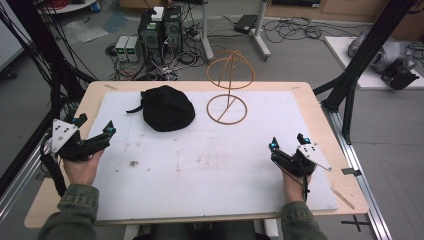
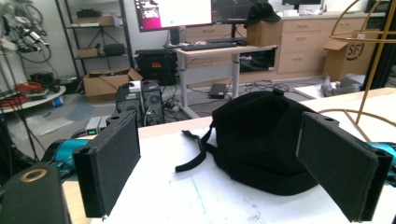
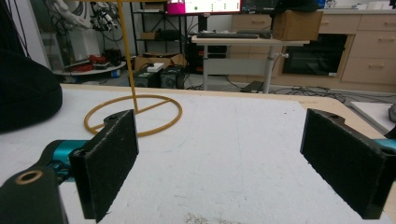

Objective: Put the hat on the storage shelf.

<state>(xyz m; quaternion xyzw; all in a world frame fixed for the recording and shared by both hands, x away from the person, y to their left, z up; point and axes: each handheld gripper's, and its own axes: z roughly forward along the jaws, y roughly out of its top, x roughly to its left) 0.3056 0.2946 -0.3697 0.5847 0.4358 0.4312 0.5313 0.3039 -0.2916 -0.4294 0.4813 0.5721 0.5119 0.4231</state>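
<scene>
A black cap (image 1: 167, 107) lies on the white mat (image 1: 210, 160) at the back left, its strap trailing left. To its right stands a gold wire hat stand (image 1: 228, 85) with a round base ring. My left gripper (image 1: 95, 126) rests open at the table's left edge, jaws wide with nothing between them. In the left gripper view the cap (image 2: 261, 140) sits just beyond the jaws. My right gripper (image 1: 288, 142) is open at the front right. The right gripper view shows the stand's base ring (image 3: 133, 114) ahead to the left and the cap's edge (image 3: 25, 93) at far left.
The wooden table (image 1: 320, 115) carries the white mat. Black frame posts (image 1: 350, 85) rise at both sides. Computers and cables (image 1: 160, 35) crowd the floor behind. A few dirt marks (image 1: 134, 163) spot the mat.
</scene>
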